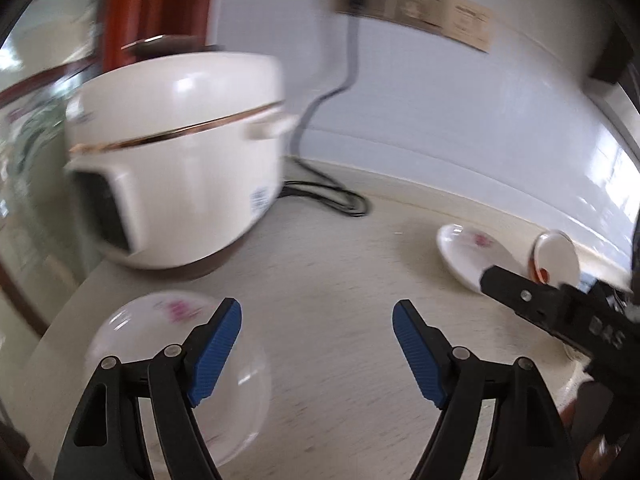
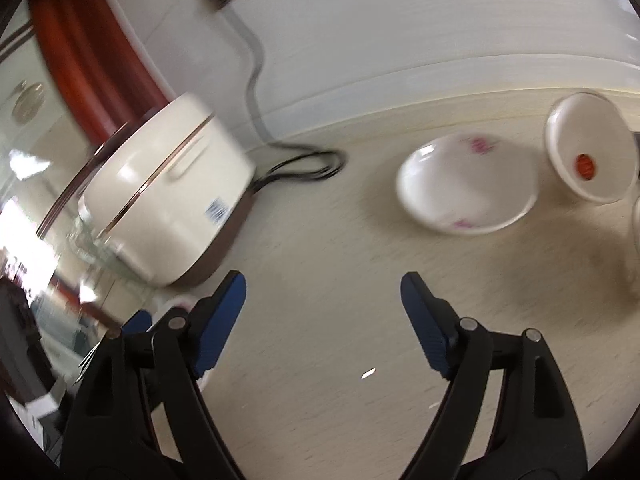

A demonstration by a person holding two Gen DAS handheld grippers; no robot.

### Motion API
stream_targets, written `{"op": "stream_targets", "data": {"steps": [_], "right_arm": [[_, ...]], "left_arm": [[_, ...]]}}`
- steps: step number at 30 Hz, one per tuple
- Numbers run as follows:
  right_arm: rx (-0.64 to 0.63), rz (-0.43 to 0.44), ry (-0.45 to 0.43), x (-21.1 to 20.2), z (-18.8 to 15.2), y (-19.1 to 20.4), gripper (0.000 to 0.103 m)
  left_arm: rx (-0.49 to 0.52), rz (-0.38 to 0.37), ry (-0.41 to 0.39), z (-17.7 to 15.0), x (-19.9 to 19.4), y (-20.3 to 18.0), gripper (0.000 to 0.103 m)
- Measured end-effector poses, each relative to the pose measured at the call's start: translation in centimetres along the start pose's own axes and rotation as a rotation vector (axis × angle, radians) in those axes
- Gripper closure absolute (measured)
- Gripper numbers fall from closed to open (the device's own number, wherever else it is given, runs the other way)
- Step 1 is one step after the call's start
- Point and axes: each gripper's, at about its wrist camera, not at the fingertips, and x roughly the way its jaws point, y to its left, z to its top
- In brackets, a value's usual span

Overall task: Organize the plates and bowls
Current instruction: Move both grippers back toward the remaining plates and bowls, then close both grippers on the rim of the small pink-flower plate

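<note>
Pale countertop (image 1: 320, 264) beside rice cooker (image 1: 176, 160): left gripper (image 1: 316, 344) and right gripper (image 2: 324, 320) both spread wide and empty, flowered plate (image 2: 464, 188) and bowl (image 2: 588, 152) well beyond right fingertips, a hasty reach liable to knock them.

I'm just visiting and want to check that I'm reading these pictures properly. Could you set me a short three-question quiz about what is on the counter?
1. True or false: the left tool is gripping a dish.
2. What does the flowered plate rest on?
A. the rice cooker
B. the counter
C. another plate
3. Fill in: the bowl beside that plate has a ___ mark inside.

Key
1. False. Its blue pads stand apart with nothing between them; the right tool is empty as well.
2. B. It sits on the pale counter, well to the right of the rice cooker.
3. Red (orange-red).
</note>
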Motion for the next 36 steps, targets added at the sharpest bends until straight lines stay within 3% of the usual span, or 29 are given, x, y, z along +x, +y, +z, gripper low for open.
{"op": "stream_targets", "data": {"steps": [3,12,17,25,29,34,36], "right_arm": [[0.075,-0.028,-0.017,0.4,1.1,-2.8,0.021],[0.233,-0.097,-0.048,1.8,2.6,-8.5,0.021],[0.254,-0.129,-0.039,2.7,2.4,-10.0,0.021],[0.275,-0.179,-0.053,3.7,2.0,-11.2,0.021],[0.280,-0.189,-0.058,4.2,2.1,-11.7,0.021],[0.262,-0.205,-0.065,4.4,2.1,-11.6,0.021],[0.241,-0.216,-0.070,4.6,2.2,-11.4,0.021]], "left_arm": [[0.038,-0.041,-0.001,0.9,1.1,-2.0,0.024],[-0.018,-0.240,0.099,4.1,6.6,-5.8,0.024],[-0.050,-0.266,0.191,5.4,11.7,-7.2,0.025],[-0.050,-0.298,0.290,5.7,17.7,-8.7,0.040],[-0.050,-0.318,0.314,5.6,19.1,-9.2,0.051],[-0.031,-0.325,0.316,5.4,20.0,-9.9,0.053],[-0.020,-0.324,0.320,5.2,20.4,-10.1,0.061]]}}
